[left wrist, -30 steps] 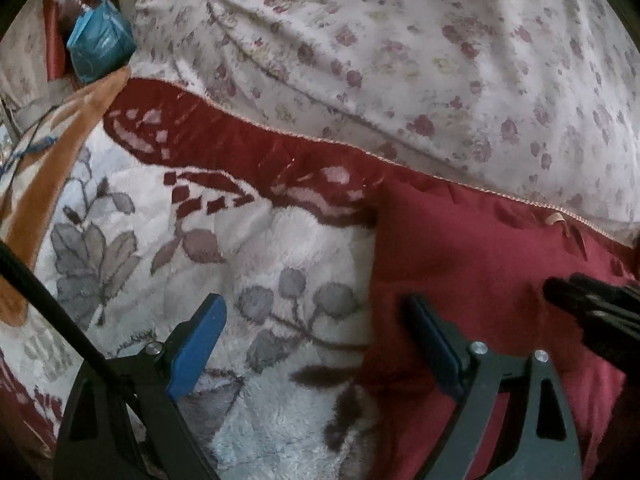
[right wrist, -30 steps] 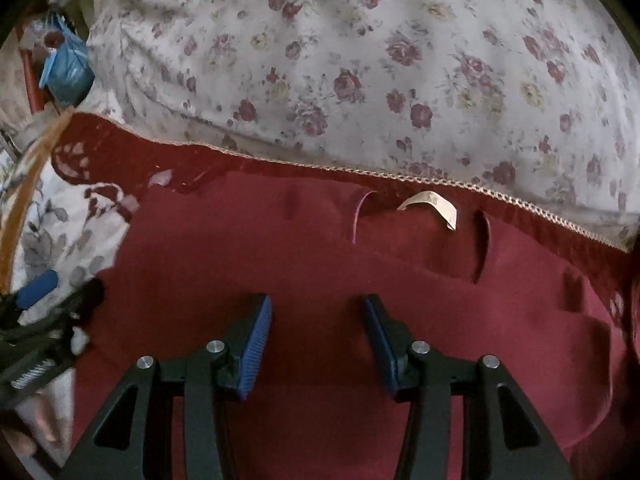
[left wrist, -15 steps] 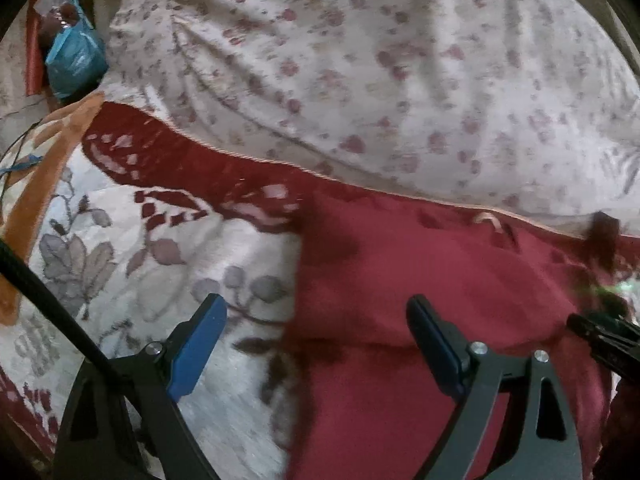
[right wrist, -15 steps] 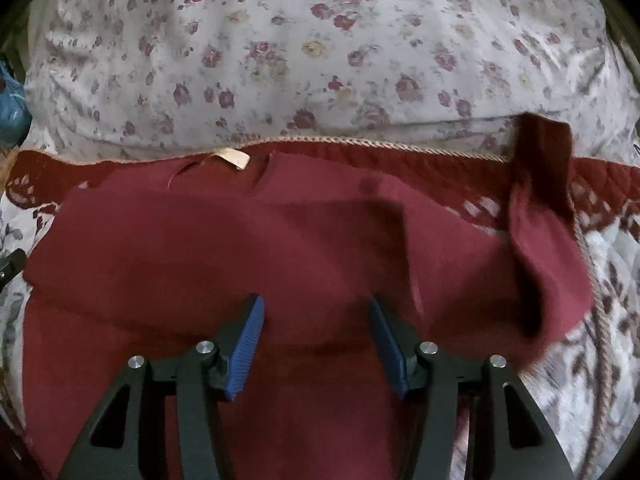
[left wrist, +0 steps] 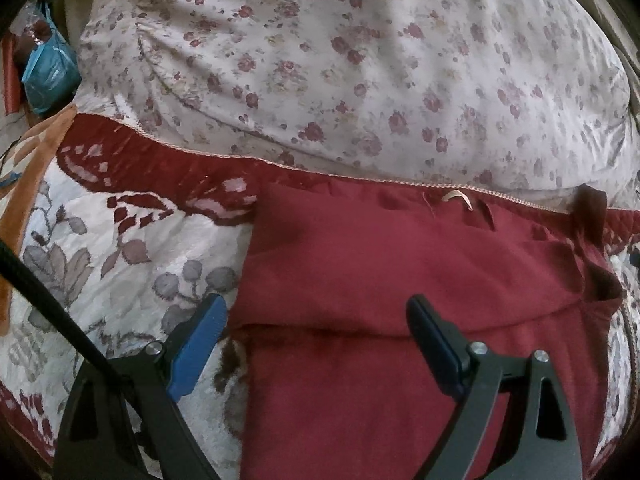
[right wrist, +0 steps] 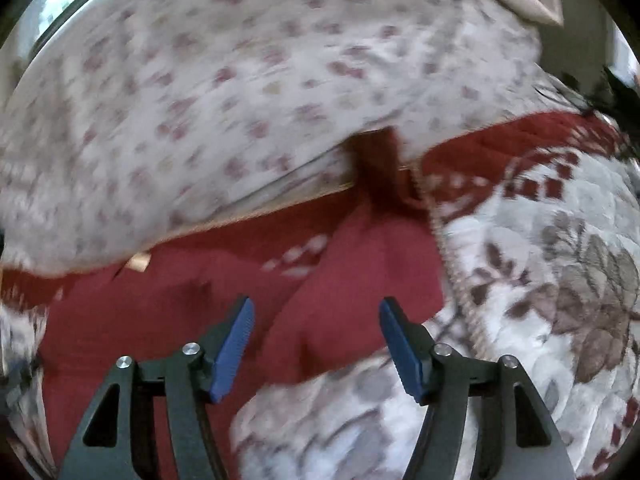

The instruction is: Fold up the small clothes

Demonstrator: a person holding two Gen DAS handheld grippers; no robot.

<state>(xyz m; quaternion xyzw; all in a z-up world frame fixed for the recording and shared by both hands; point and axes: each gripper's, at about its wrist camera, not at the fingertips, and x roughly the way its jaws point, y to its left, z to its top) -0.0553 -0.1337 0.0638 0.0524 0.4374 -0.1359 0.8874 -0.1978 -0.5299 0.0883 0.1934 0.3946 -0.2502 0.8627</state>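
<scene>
A dark red garment (left wrist: 400, 280) lies flat on a floral blanket (left wrist: 100, 248), collar tag (left wrist: 456, 197) at the far edge. Its left side is folded in with a straight edge; its right sleeve (right wrist: 360, 280) sticks out toward the far right. My left gripper (left wrist: 316, 332) is open and empty, hovering over the garment's left part, near a crosswise fold. My right gripper (right wrist: 316, 328) is open and empty above the right sleeve; that view is blurred.
A large pale floral pillow (left wrist: 340, 60) lies just behind the garment. The blanket's dark red border (left wrist: 140, 160) runs along it. A blue bag (left wrist: 48, 72) sits at the far left. A black cable (left wrist: 44, 300) crosses the left wrist view.
My left gripper has shifted right, from over the blanket to over the garment. My right gripper has swung right from the garment's middle to the right sleeve and opened wider.
</scene>
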